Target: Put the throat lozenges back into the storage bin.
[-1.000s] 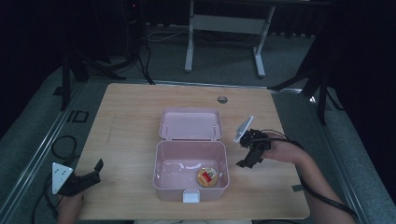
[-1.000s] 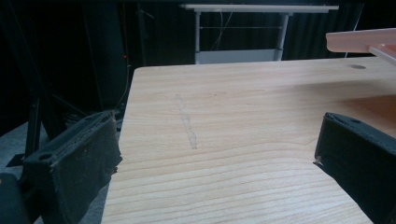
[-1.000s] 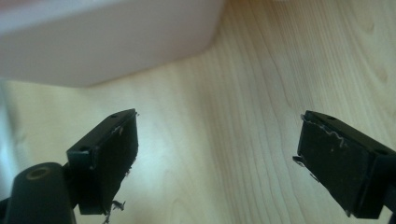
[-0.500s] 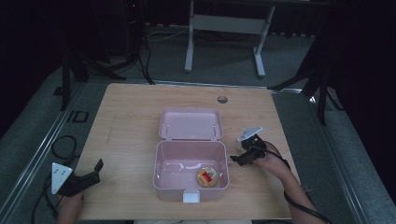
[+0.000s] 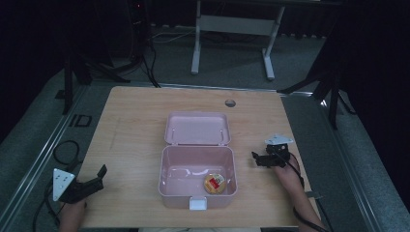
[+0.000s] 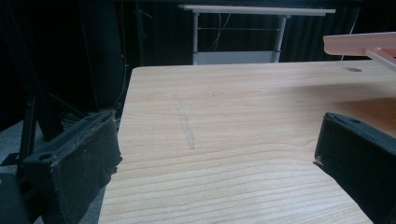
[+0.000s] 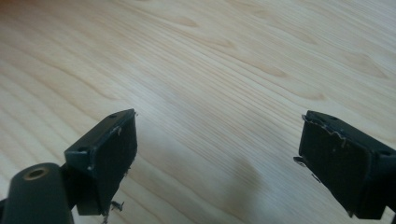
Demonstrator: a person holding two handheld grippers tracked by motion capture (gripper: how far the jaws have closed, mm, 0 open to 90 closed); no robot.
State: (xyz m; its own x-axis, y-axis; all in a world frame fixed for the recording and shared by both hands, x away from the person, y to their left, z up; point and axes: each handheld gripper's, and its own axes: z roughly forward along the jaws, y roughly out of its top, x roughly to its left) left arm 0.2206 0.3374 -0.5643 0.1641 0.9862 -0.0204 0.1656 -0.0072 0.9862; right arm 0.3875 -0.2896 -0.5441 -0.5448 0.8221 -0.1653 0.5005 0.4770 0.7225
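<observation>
Both the left gripper [image 5: 99,176] and right gripper [image 5: 258,158] gape wide, empty; the pink box [image 5: 197,191] (lid cut off in the left gripper view) sits between.

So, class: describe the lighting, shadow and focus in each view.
High view: dim, dark surroundings, table lit. Left gripper view: pink box lid casts a soft shadow; near jaws blurred. Right gripper view: bright wood grain, faint shadow between the jaws.

high view overhead; claw views close, share table [image 5: 135,121].
</observation>
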